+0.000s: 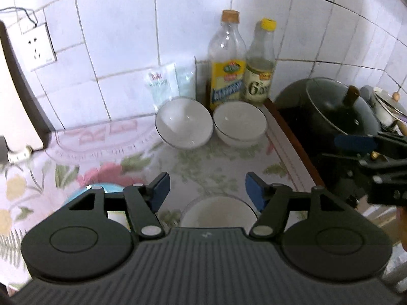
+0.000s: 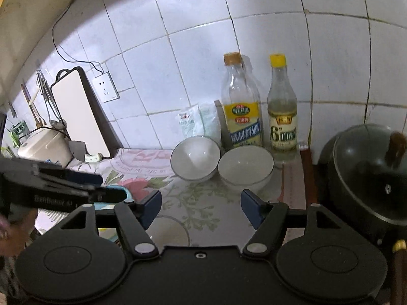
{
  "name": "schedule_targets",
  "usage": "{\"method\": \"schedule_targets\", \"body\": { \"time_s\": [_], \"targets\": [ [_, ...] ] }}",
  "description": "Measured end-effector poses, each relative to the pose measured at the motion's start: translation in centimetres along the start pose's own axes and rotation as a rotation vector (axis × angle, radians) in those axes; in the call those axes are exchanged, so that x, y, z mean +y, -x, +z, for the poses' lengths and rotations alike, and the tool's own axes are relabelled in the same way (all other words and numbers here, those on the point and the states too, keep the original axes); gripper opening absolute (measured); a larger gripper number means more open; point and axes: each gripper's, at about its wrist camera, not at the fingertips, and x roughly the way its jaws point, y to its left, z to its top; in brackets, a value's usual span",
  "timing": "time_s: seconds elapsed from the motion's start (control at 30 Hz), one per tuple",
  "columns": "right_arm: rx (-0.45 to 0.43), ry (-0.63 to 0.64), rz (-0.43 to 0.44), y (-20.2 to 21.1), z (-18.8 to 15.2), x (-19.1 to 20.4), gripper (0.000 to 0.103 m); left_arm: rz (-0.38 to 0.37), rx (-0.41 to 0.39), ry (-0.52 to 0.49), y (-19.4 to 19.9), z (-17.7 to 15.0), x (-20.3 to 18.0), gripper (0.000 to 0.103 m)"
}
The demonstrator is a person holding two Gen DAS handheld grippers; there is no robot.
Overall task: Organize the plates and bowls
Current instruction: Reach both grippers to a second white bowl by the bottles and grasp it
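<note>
Two white bowls stand side by side by the tiled wall: the left bowl and the right bowl. A third white bowl sits on the floral cloth close under my left gripper, which is open and empty. A blue dish shows at its left. My right gripper is open and empty, above the cloth in front of the two bowls. Each gripper shows at the edge of the other's view.
Two bottles and salt bags stand against the wall behind the bowls. A dark lidded wok sits on the stove at right. A cutting board, rice cooker and wall socket are at left.
</note>
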Motion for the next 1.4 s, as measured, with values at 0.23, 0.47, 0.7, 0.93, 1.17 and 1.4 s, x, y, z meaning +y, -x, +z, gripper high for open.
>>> {"method": "schedule_targets", "body": {
  "time_s": [0.23,0.47,0.7,0.93,1.17,1.4],
  "targets": [
    [-0.035,-0.043,0.0,-3.4,1.1,-2.4,0.074,-0.013,-0.017,0.017,-3.6,3.6,2.5,0.065],
    [-0.016,-0.246,-0.014,-9.4,1.1,-6.5,0.074,-0.028,0.05,0.1,-9.1,3.8,3.1,0.065],
    [0.063,-0.424,-0.062,-14.2,0.7,-9.8,0.071,-0.143,0.152,0.197,-14.6,3.2,0.4,0.062],
    [0.093,-0.536,-0.107,-16.7,1.0,-12.4,0.067,-0.124,0.246,0.364,-19.5,3.5,-0.7,0.061],
    [0.143,-0.63,-0.121,-18.8,0.2,-13.8,0.042,-0.123,0.248,0.49,-22.2,2.8,-0.5,0.033],
    [0.179,-0.656,-0.144,-20.8,-0.5,-13.8,0.021,-0.131,0.273,0.474,-23.6,2.8,-1.5,0.015]
  ]
}}
